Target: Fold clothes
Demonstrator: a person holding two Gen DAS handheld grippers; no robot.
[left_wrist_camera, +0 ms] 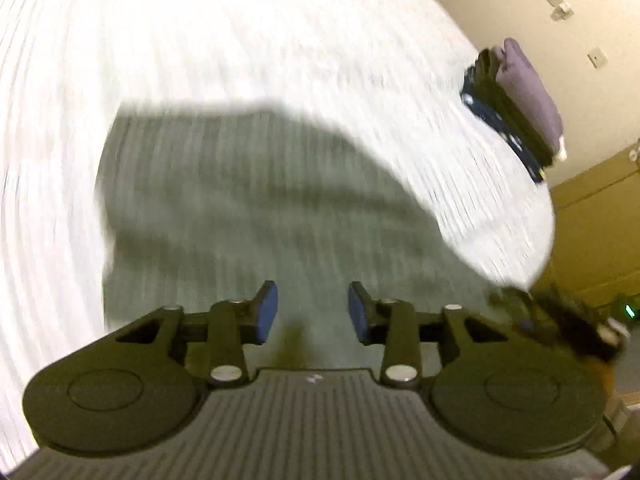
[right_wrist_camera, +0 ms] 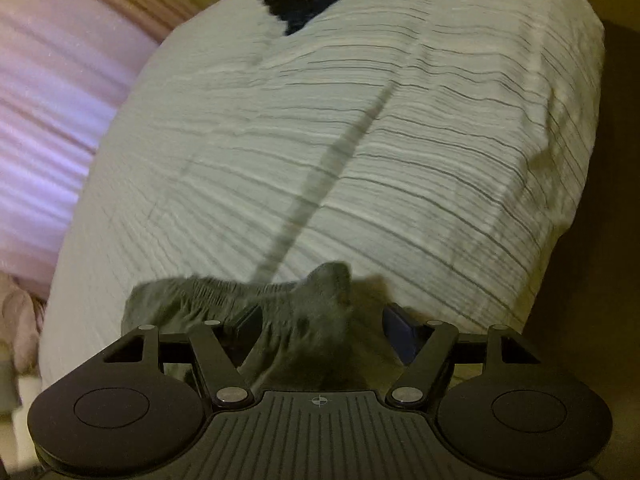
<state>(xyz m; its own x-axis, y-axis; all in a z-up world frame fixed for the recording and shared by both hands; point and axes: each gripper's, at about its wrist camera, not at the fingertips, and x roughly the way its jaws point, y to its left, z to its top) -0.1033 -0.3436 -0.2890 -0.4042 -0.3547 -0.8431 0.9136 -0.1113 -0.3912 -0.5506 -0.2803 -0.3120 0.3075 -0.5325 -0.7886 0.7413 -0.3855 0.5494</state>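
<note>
L gripper [left_wrist_camera: 313,312]: jaws apart, nothing btwn pads, over grey garment [left_wrist_camera: 248,208] spread flat on white striped bedcover [left_wrist_camera: 240,40]. R gripper [right_wrist_camera: 320,328]: jaws wide apart, bunched grey fabric edge [right_wrist_camera: 280,312] lying btwn them, not clamped. Stack of folded clothes [left_wrist_camera: 516,108] at far bed edge, well apart from garment. Both views motion-blurred.

The grey garment [left_wrist_camera: 248,208] is ribbed knit cloth, matt. The bedspread [right_wrist_camera: 360,140] is white crinkled cloth with thin dark stripes. Both grippers' bodies are matt black ridged plastic with shiny metal pins.
</note>
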